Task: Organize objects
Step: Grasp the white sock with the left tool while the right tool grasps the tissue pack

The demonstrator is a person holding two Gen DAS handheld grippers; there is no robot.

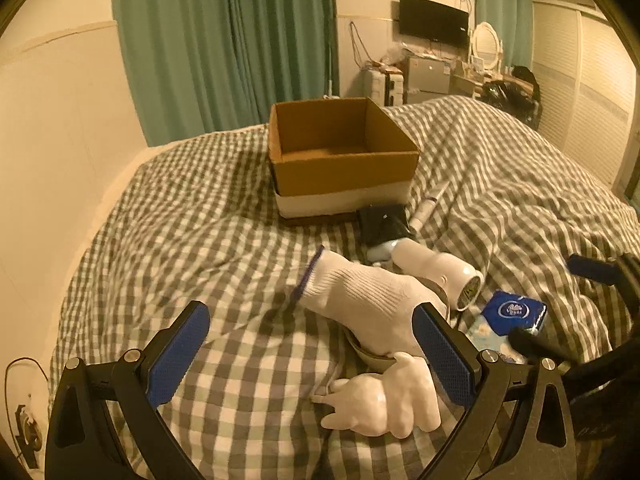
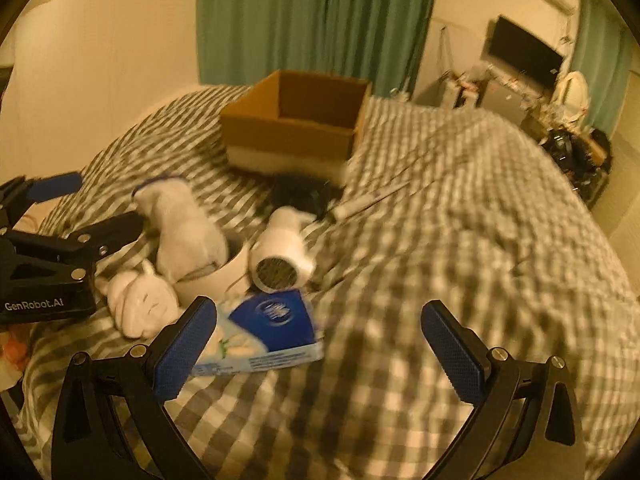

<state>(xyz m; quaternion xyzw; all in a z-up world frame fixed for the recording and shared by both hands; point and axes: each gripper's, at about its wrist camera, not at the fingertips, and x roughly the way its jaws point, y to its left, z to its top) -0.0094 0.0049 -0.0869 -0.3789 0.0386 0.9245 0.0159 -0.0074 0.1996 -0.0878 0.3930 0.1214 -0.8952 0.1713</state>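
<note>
Left claw (image 1: 312,354), jaws wide and empty, frames a white glove (image 1: 360,296) at lower centre; right claw (image 2: 320,342), also wide, hangs nearer the blue tissue pack (image 2: 276,320).

L gripper (image 1: 310,350) & R gripper (image 2: 320,348): jaws wide apart.

box (image 1: 344,168) on bed (image 1: 200,240) — glove (image 1: 360,292), dryer (image 1: 440,272) before it

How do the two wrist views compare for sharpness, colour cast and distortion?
Left wrist: sharp, warm yellow cast, fisheye bending at the edges; the cardboard box and white glove read crisply. Right wrist: same cast, but motion blur smears the bedspread checks, box and hair dryer.
</note>
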